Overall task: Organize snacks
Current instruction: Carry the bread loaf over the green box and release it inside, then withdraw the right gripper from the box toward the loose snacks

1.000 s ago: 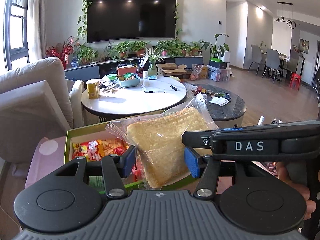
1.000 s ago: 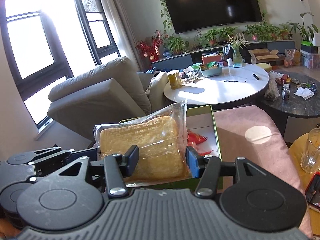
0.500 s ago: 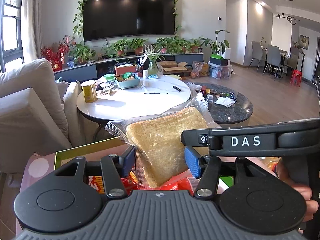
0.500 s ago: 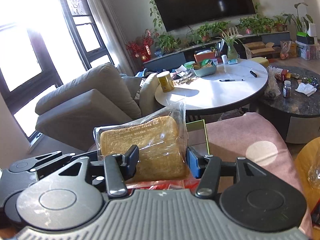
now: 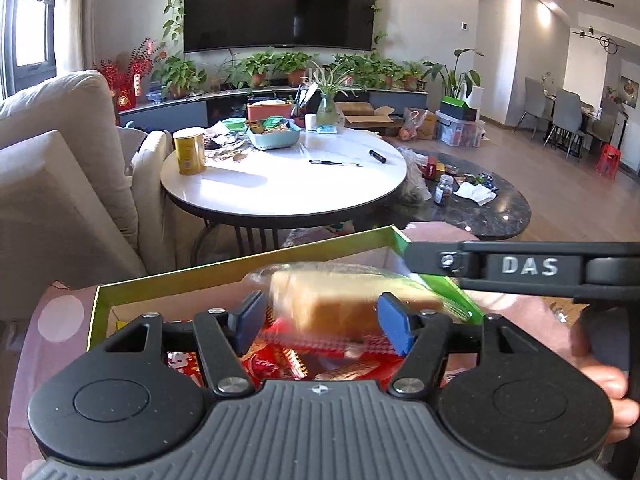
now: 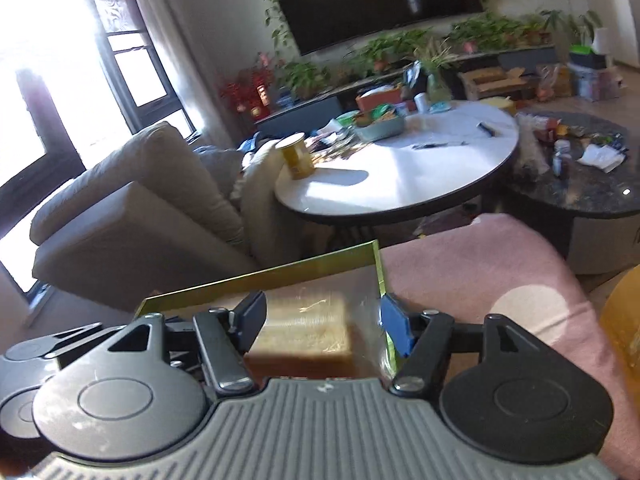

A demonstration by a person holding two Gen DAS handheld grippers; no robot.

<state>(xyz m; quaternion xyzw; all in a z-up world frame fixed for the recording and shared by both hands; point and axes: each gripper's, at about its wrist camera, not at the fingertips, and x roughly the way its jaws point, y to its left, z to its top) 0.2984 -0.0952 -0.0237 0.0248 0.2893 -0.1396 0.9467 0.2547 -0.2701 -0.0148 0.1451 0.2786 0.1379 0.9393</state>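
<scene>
A bagged slice of bread (image 5: pixel 340 300) lies blurred and flat in the green box (image 5: pixel 192 280), on top of red snack packets (image 5: pixel 276 360). My left gripper (image 5: pixel 320 324) is open, its blue pads either side of the bread and apart from it. The right gripper's arm (image 5: pixel 520 268) crosses the right of the left wrist view. In the right wrist view the bread (image 6: pixel 308 332) sits between the pads of my open right gripper (image 6: pixel 320 324), inside the box (image 6: pixel 260 280). I cannot tell if a pad touches the bag.
The box rests on a pink cushion (image 6: pixel 480 272). Behind it stand a white round table (image 5: pixel 280 184) with a yellow can (image 5: pixel 188 152), and a dark stone table (image 5: pixel 480 204). A beige sofa (image 5: pixel 48 184) is at the left.
Both grippers have tipped down and lowered the bread from upright in the air to flat inside the box. The pads now stand wider around it.
</scene>
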